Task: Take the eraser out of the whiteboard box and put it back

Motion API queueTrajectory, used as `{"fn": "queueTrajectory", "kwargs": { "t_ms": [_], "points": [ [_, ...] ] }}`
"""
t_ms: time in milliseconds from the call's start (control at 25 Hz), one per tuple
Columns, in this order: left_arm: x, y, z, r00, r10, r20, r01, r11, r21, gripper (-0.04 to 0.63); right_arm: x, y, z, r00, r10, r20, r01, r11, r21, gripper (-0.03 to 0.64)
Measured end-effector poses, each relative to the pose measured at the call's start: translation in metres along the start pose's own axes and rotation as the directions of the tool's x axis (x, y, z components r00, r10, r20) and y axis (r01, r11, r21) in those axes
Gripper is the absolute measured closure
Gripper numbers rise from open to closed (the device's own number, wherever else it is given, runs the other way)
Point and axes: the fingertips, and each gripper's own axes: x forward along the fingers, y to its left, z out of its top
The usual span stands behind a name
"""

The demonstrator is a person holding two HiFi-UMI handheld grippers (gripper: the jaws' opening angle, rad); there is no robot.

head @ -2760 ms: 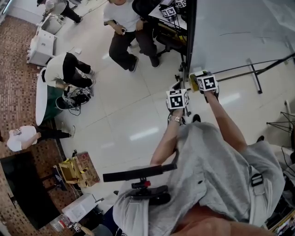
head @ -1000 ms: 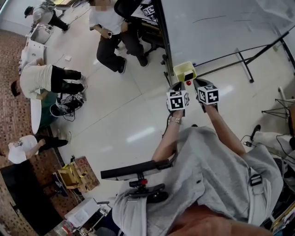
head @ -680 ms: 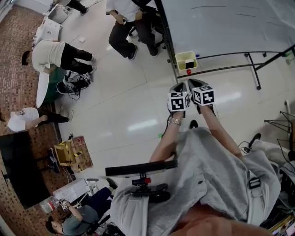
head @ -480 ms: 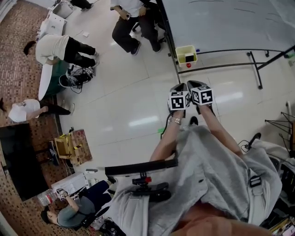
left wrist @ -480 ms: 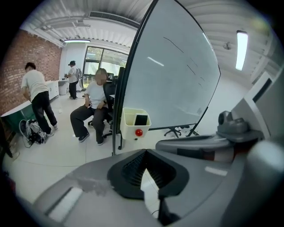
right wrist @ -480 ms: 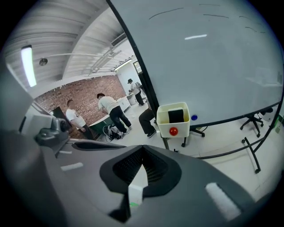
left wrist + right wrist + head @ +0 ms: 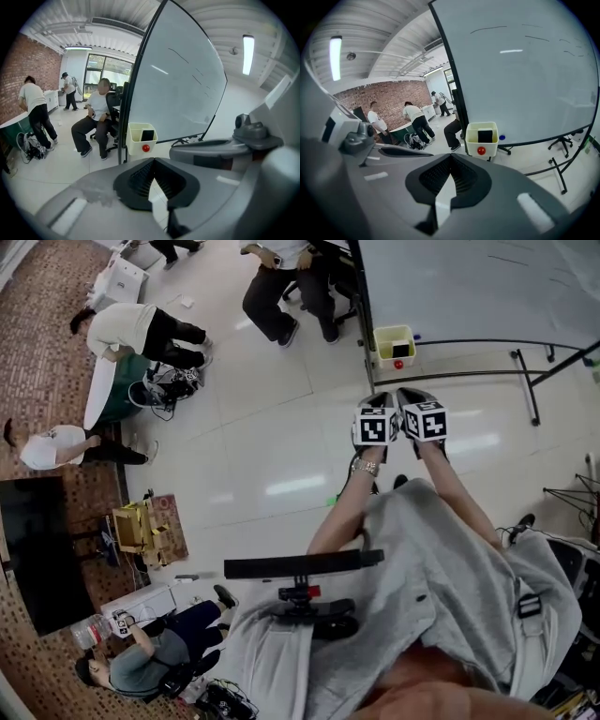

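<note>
The pale yellow whiteboard box (image 7: pixel 394 345) hangs at the lower corner of the whiteboard (image 7: pixel 469 282), with the black eraser (image 7: pixel 397 337) standing inside it. Both gripper views show the same box (image 7: pixel 142 138) (image 7: pixel 482 138), its eraser (image 7: pixel 148 135) (image 7: pixel 485 135) and a red round magnet (image 7: pixel 481 151) on its front. My left gripper (image 7: pixel 153 164) and right gripper (image 7: pixel 450 159) are side by side, a short way back from the box, both shut and holding nothing. In the head view their marker cubes (image 7: pixel 375 426) (image 7: pixel 425 420) cover the jaws.
The whiteboard's black stand legs (image 7: pixel 520 371) spread over the pale tiled floor. A person sits on a chair (image 7: pixel 291 287) left of the board. Other people (image 7: pixel 141 329) bend over gear at the far left. A black camera bar (image 7: pixel 300 566) sits at my chest.
Both grippers have drawn back from the box together, shut and holding nothing. The box now lies farther off, with the eraser still inside.
</note>
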Motion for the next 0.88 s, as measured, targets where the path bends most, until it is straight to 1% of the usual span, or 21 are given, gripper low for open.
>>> {"fn": "queueTrajectory", "kwargs": {
  "t_ms": [160,280,520,880],
  "points": [
    [-0.005,0.012,0.001,1.0,0.002,0.012,-0.002,1.0,-0.011,0.593,0.005,0.021,-0.002,1.0,0.028,-0.015,-0.028,1.0,-0.007,0.614],
    [-0.008,0.019,0.004,1.0,0.008,0.016,-0.008,1.0,-0.003,0.592,0.008,0.032,0.0,0.999,0.044,-0.012,-0.044,0.999,-0.012,0.614],
    [-0.003,0.006,0.003,1.0,-0.02,0.012,0.02,1.0,-0.007,0.592,0.004,0.019,-0.004,1.0,0.025,-0.014,-0.025,1.0,0.012,0.614],
    [-0.003,0.011,0.002,1.0,-0.013,0.003,0.013,1.0,-0.004,0.592,0.007,0.023,-0.006,0.999,0.042,-0.011,-0.042,0.998,0.037,0.615]
  ]
}}
